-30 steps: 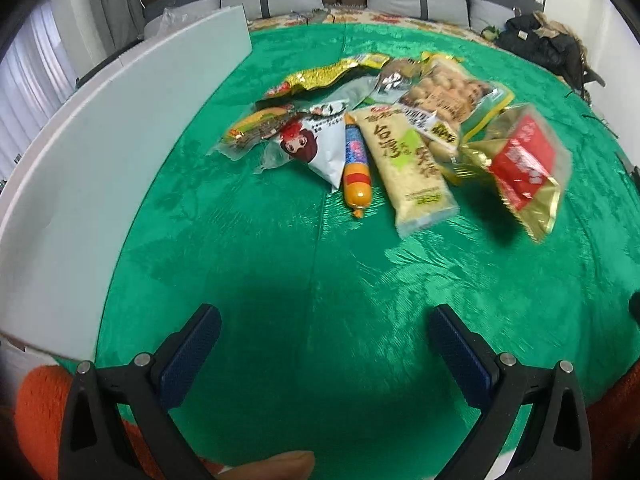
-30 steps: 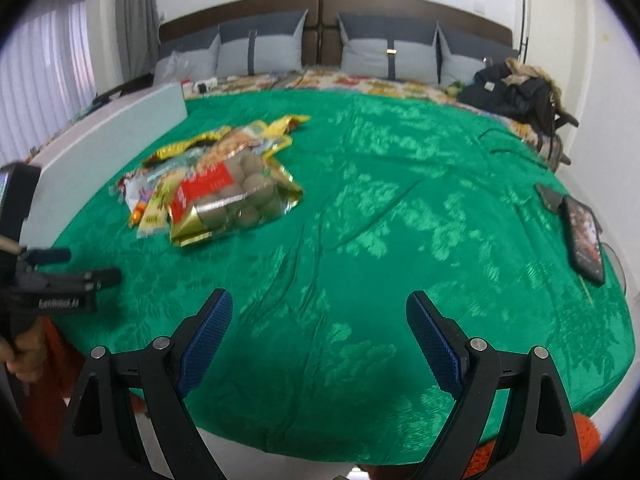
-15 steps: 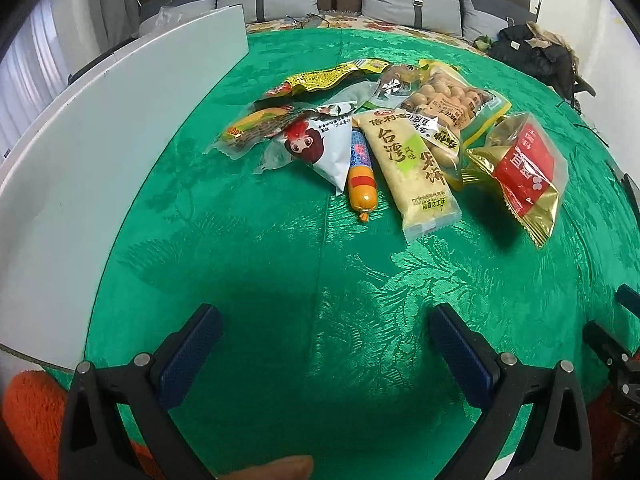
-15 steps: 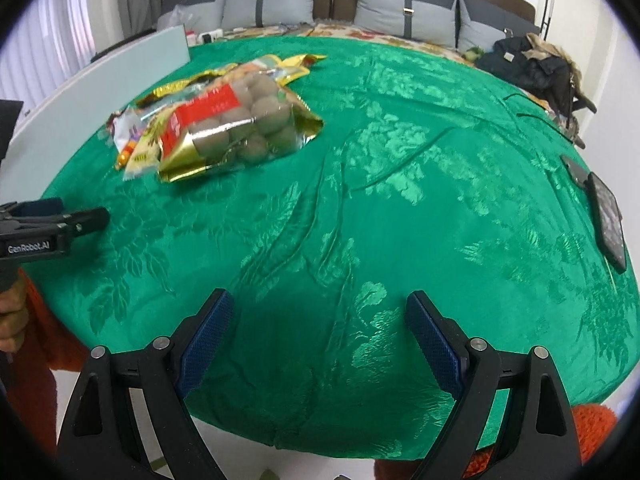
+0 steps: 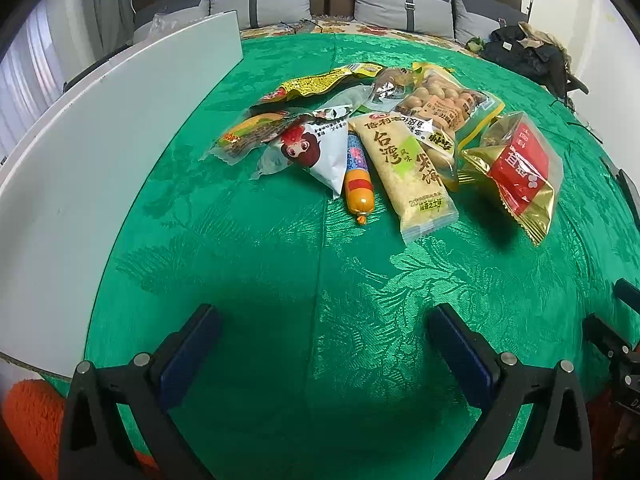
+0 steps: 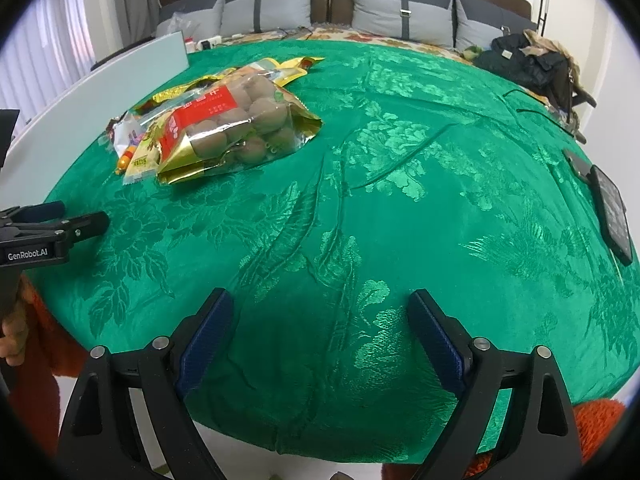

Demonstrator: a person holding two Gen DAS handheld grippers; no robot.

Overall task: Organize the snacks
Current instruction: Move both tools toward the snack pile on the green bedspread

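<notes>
A pile of snack packets lies on the green cloth [image 5: 280, 272]: a gold bag with a red label [image 5: 516, 168], a long yellow rice-cracker pack [image 5: 408, 168], an orange sausage [image 5: 358, 180], a white triangular packet [image 5: 316, 148], a burger-print packet [image 5: 248, 132] and a nut bag [image 5: 444, 104]. My left gripper [image 5: 324, 344] is open and empty, near the cloth's front edge, well short of the pile. My right gripper [image 6: 320, 332] is open and empty over bare cloth; the gold bag [image 6: 232, 128] lies far to its upper left.
A white board [image 5: 100, 140] stands along the left side of the cloth. A dark phone [image 6: 612, 212] lies near the right edge. A black bag [image 6: 532, 64] sits at the far right. Grey pillows [image 6: 400, 12] line the back.
Both grippers have moved a little forward over the cloth, so the pile looks nearer. Both stay open. The snacks have not moved.
</notes>
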